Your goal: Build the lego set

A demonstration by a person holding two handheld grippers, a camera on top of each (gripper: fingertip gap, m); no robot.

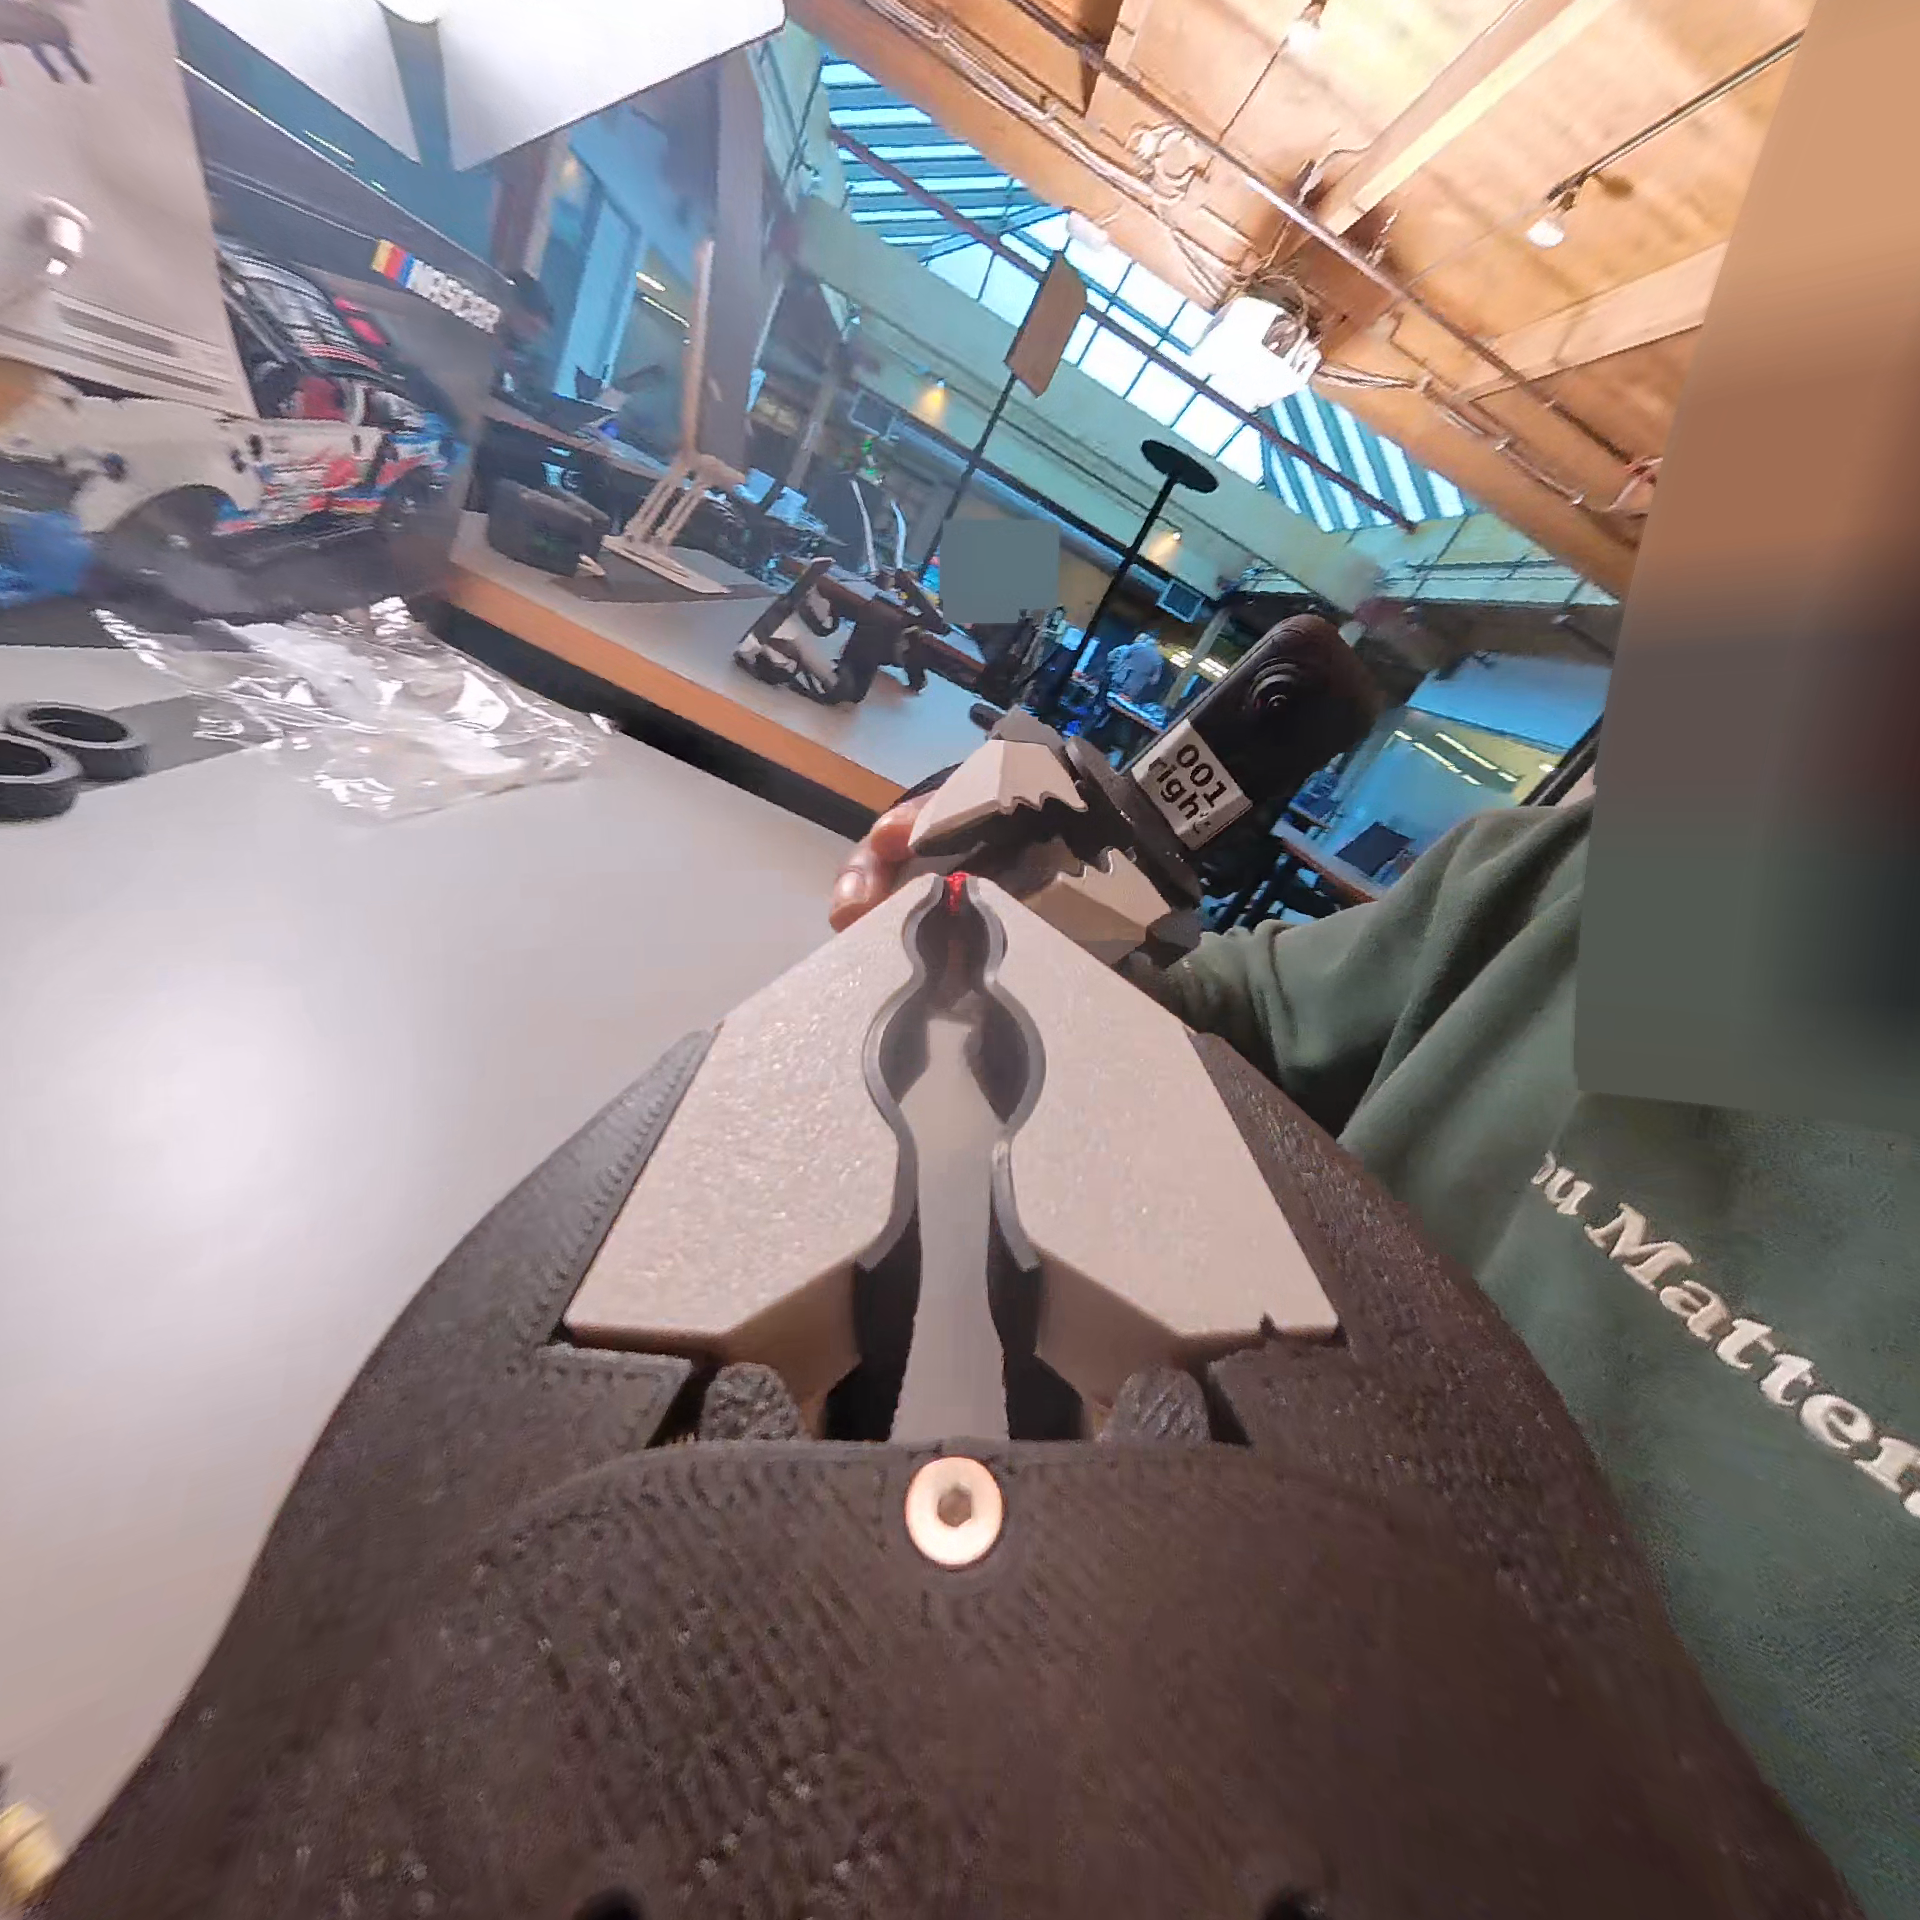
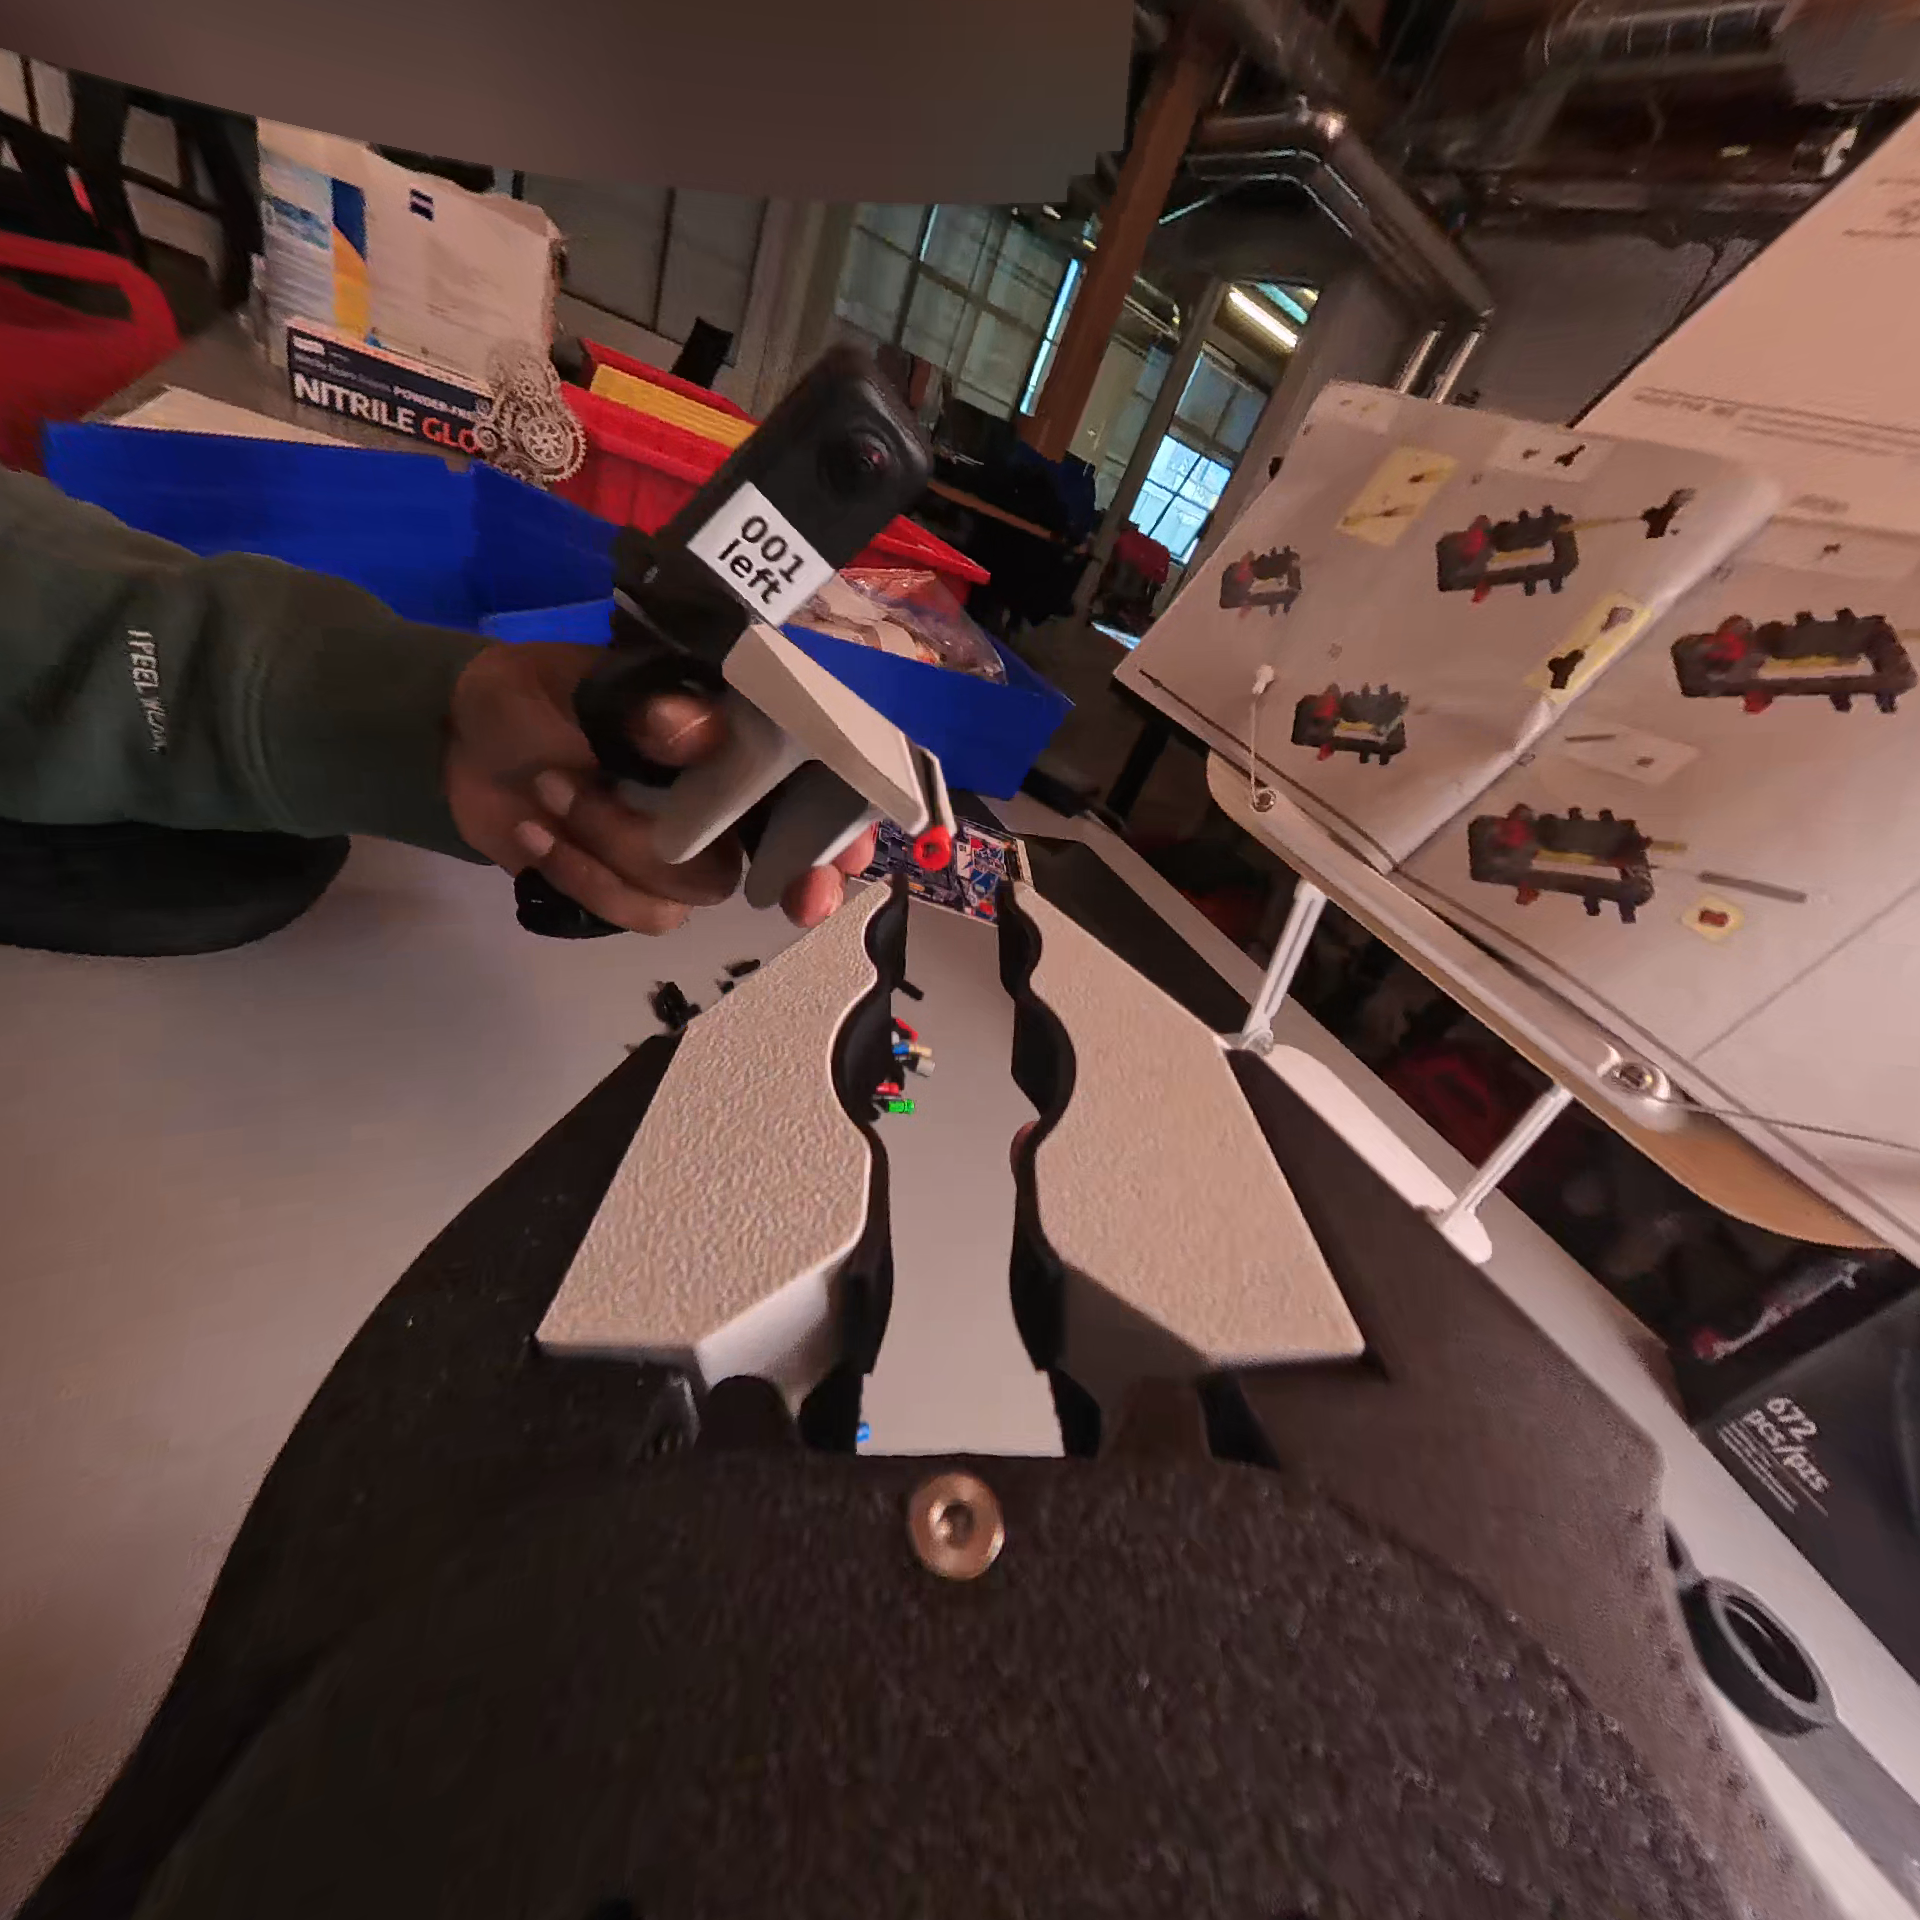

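Observation:
My left gripper (image 1: 954,883) is shut on a small red lego pin (image 1: 954,889) held at its fingertips, above the grey table. In the right wrist view the same gripper (image 2: 928,826) shows with the red pin (image 2: 932,850) sticking out below its tip. My right gripper (image 2: 948,904) is open and empty, its tips just below and close to the red pin. It also shows in the left wrist view (image 1: 1013,868), right behind the pin. Several small coloured pins (image 2: 904,1070) and black pieces (image 2: 675,1003) lie on the table beneath.
An open instruction booklet (image 2: 1558,675) stands on a white holder at the right. Blue bin (image 2: 416,520) and red bins sit behind. Two black tyres (image 1: 62,743), a clear plastic bag (image 1: 395,717) and the set's box (image 1: 312,416) lie on the table (image 1: 364,987). A sticker sheet (image 2: 982,868) lies ahead. My two grippers' fingertips are within a few centimetres of each other.

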